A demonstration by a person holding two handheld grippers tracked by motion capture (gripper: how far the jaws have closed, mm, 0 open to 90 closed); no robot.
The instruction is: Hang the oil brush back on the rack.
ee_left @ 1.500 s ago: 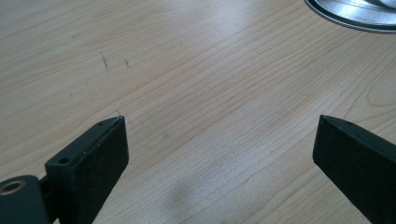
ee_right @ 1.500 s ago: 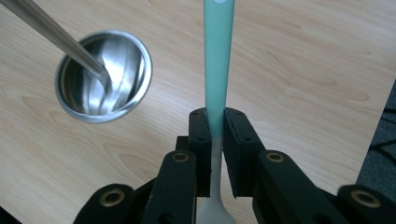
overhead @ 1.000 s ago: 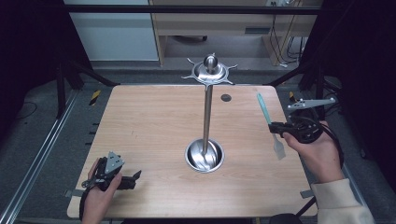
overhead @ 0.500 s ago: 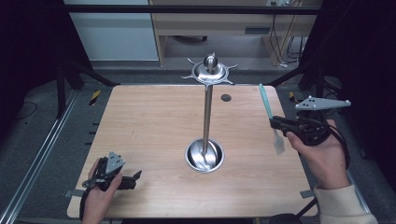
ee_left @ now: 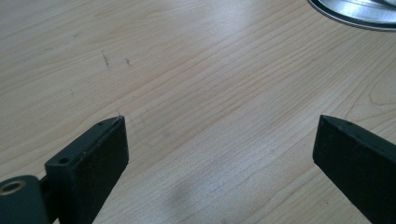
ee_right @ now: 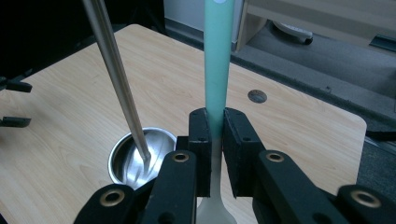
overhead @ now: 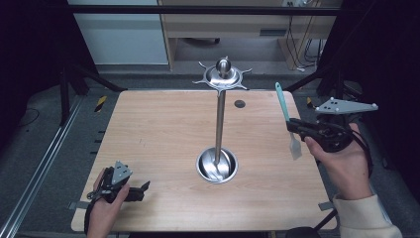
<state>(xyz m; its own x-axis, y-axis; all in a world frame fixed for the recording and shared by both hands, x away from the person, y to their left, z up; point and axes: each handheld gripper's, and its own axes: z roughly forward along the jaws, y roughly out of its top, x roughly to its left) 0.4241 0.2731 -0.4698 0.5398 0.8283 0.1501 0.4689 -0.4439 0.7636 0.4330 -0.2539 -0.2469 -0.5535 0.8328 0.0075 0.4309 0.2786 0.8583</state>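
Spatula upright in right gripper, steel stand near, table beneath

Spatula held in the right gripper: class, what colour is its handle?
Mint green handle on the spatula; the right gripper view shows it best.

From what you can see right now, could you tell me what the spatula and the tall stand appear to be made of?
The spatula looks like matte silicone or plastic: a flat mint-green handle and a pale translucent blade, though which of the two I can't tell. The stand looks like polished steel: its pole and round base mirror the light.
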